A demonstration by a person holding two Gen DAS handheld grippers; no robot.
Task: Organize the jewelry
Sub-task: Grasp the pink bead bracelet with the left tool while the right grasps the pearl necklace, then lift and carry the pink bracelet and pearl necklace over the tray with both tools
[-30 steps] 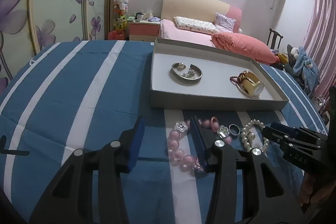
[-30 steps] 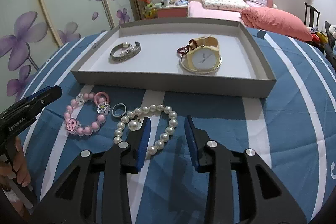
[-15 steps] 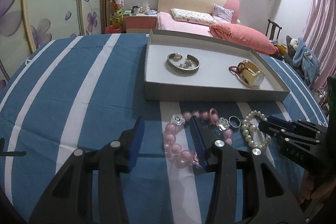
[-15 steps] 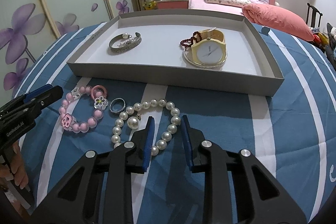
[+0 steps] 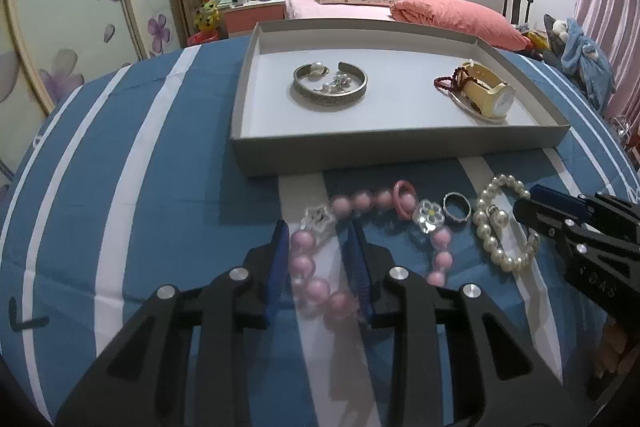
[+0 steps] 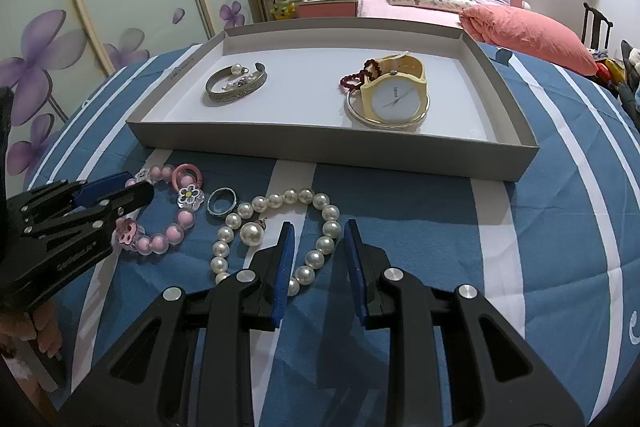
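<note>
Pink bracelet: left claw now straddles it, closing.

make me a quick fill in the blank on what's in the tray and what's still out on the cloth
1. The yellow watch lies inside the grey ____.
2. The bead bracelet between the left gripper's closing jaws is ____ in colour.
3. The right gripper straddles a strand of the ____ bracelet.
4. The silver ring lies on the striped ____, outside the tray.

Missing words: tray; pink; pearl; cloth

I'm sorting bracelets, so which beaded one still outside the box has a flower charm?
The pink bead bracelet, left of the silver ring. The white pearl bracelet beside it has no flower charm.
</note>
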